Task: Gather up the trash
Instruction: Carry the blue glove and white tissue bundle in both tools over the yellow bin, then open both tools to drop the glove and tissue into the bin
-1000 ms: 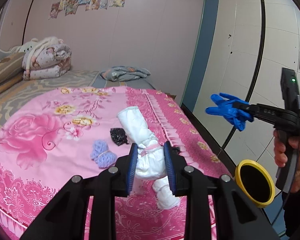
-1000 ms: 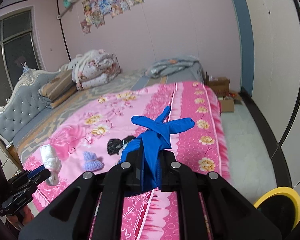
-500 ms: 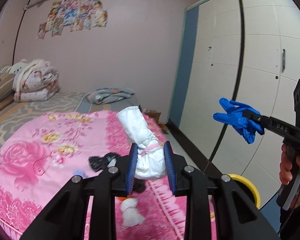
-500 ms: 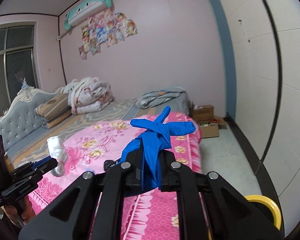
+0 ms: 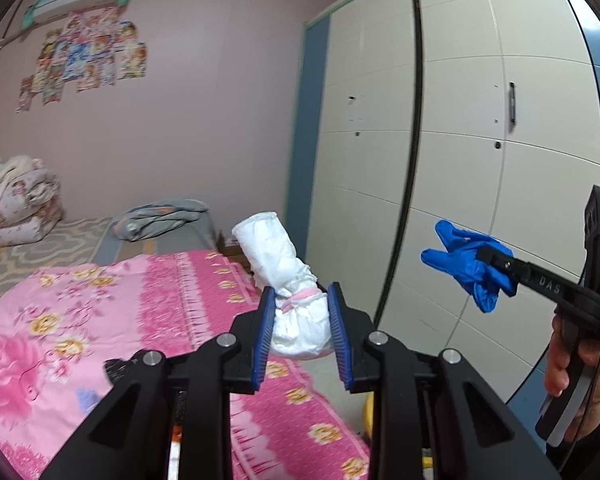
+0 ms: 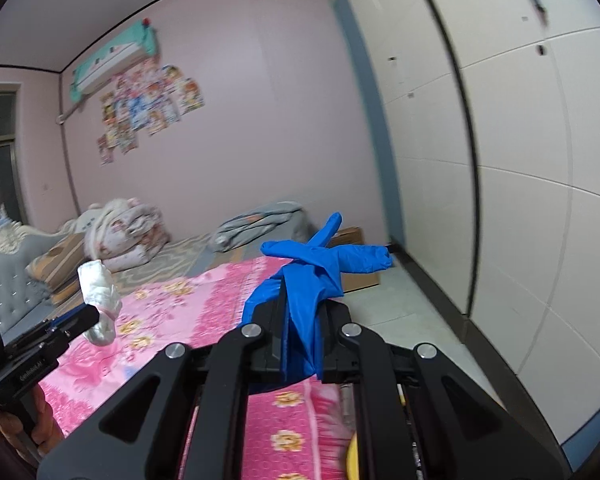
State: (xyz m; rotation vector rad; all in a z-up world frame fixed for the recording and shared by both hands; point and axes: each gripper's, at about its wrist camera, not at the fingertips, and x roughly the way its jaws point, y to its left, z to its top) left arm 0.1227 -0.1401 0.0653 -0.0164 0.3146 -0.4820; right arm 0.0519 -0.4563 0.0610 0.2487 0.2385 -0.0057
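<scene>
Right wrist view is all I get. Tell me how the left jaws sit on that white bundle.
Observer: The left gripper pinches the bundle at its fat lower end, jaws level with a pink tie; the rolled top sticks out ahead.
Operator: Report any trash lying on the bed.
Observer: A black scrap lies on the pink cover, partly hidden behind the left gripper.
Operator: Check my glove from the side.
Observer: The glove is clamped at the tip of the right gripper, its fingers splayed forward and the rest hanging below.
</scene>
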